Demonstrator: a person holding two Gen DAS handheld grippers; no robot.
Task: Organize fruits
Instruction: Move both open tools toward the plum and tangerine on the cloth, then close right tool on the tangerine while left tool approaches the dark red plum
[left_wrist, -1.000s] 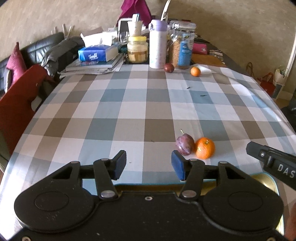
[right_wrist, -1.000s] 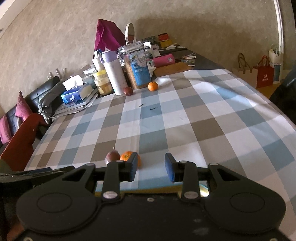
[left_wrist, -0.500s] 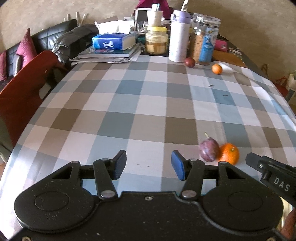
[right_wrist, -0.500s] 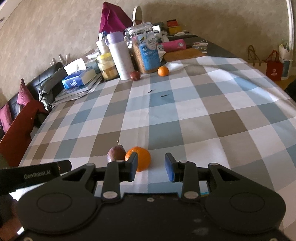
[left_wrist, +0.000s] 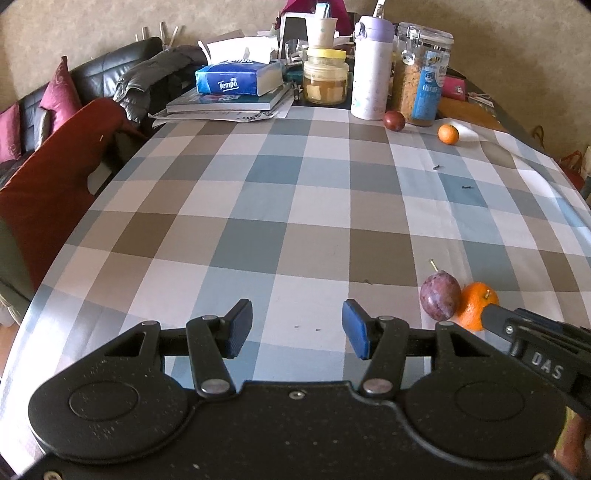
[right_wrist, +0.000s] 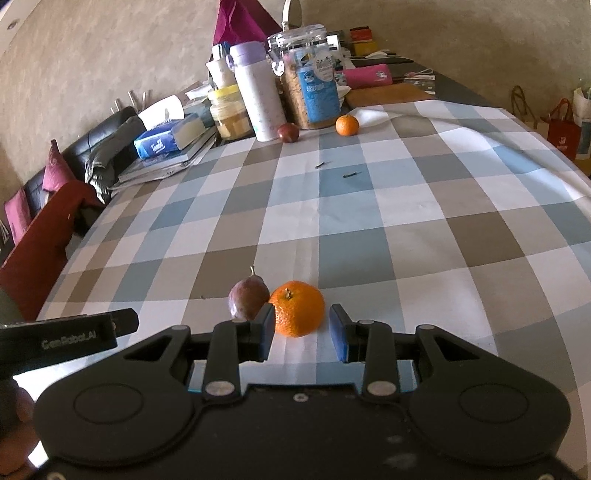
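Two tongs gape empty: right tongs (right_wrist: 302, 328) frame near orange (right_wrist: 297, 308) touching plum (right_wrist: 247, 298); left tongs (left_wrist: 297, 328) over bare counter (left_wrist: 295, 206).

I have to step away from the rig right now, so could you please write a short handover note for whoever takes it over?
Left gripper: open, empty, over bare tablecloth.
Right gripper: open, lined up on the near orange, which sits just ahead of its pads, not gripped.
Near plum touches that orange on its left.
Far end: a second plum and a second orange lie apart, beside the cereal jar.
Done: nothing visibly sorted yet.
Left: all four fruits. Probably grip the near orange first; the plum may roll.
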